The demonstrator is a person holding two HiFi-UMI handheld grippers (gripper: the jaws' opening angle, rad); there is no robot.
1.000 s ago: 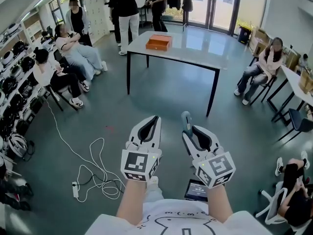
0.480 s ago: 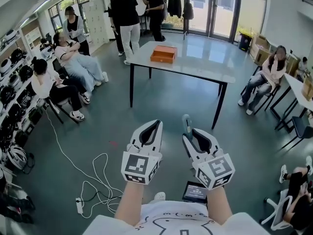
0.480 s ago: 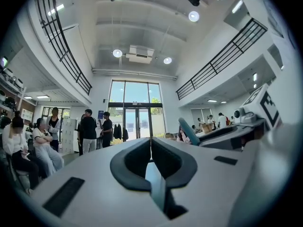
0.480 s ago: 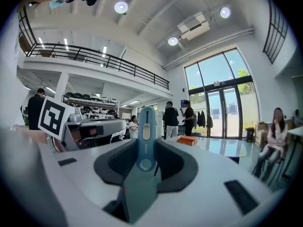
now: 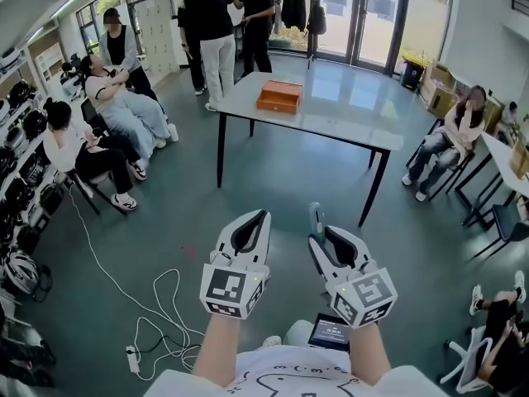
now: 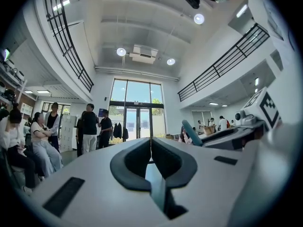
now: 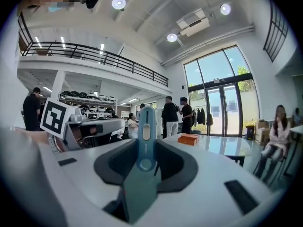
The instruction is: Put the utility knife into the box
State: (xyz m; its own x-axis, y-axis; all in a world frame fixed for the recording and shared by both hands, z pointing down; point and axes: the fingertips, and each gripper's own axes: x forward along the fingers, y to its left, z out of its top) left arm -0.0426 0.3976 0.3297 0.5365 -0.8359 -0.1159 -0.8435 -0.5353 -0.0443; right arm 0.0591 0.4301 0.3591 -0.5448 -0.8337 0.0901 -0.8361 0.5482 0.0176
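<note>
1. A grey worktop (image 5: 331,118) on black legs stands mid-hall on a grey floor (image 5: 273,188), with the orange box (image 5: 278,96) near its far left end.
2. People (image 5: 103,114) sit along both walls, others stand near the glass doors (image 5: 359,11), and a white cable (image 5: 157,292) loops on the floor at left.
3. I hold both tools side by side over the floor, well short of the worktop and pointing toward it.
4. My left hand-held gripper (image 5: 259,216) (image 6: 151,145) is closed and empty, pads together.
5. My right hand-held gripper (image 5: 322,233) (image 7: 147,152) grips the teal knife (image 5: 316,216) (image 7: 146,126), which sticks out past the jaws, well apart from the box.
</note>
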